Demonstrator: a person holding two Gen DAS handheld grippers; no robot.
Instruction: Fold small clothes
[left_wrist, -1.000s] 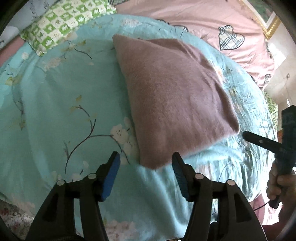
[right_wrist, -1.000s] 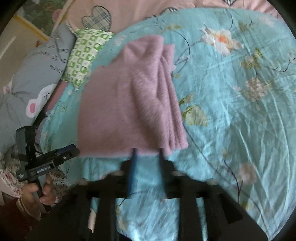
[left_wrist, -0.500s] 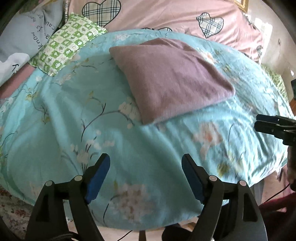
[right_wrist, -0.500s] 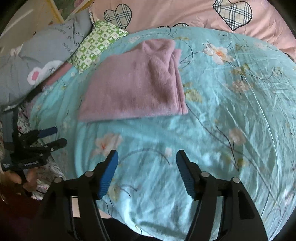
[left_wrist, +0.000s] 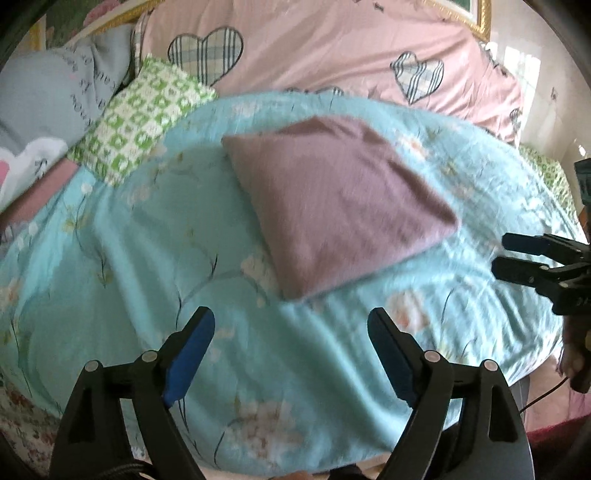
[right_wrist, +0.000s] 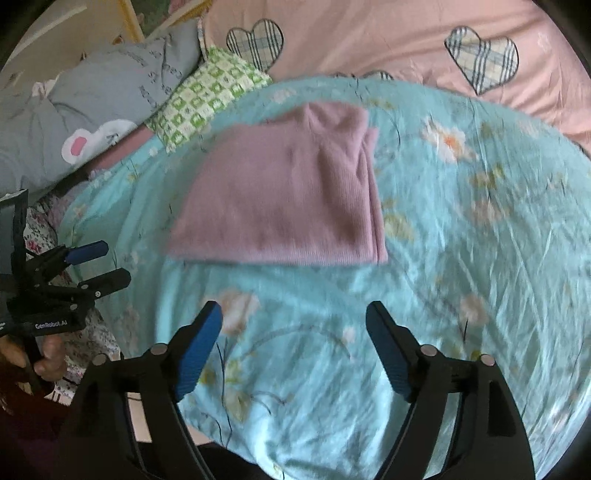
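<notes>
A mauve knitted garment (left_wrist: 332, 206) lies folded into a flat square on the turquoise flowered bedsheet (left_wrist: 147, 236); the right wrist view shows the garment (right_wrist: 288, 195) with its layered fold edge on the right side. My left gripper (left_wrist: 291, 325) hovers short of the garment's near corner, its jaws opening wide with nothing between them. My right gripper (right_wrist: 293, 317) hangs back from the garment's near edge, its jaws also opening and empty. Each gripper shows at the side of the other view: the right gripper (left_wrist: 517, 254), the left gripper (right_wrist: 107, 264).
A green-and-white checked pillow (left_wrist: 140, 118) and a grey printed pillow (right_wrist: 92, 107) lie at the back left. A pink quilt with plaid hearts (left_wrist: 332, 48) spans the back. The bed's front edge runs just under both grippers. A hand (right_wrist: 48, 358) holds the left gripper.
Both grippers let go of the folded garment's near edge, opened wide and drew back and up from it. The garment stays flat on the sheet.
</notes>
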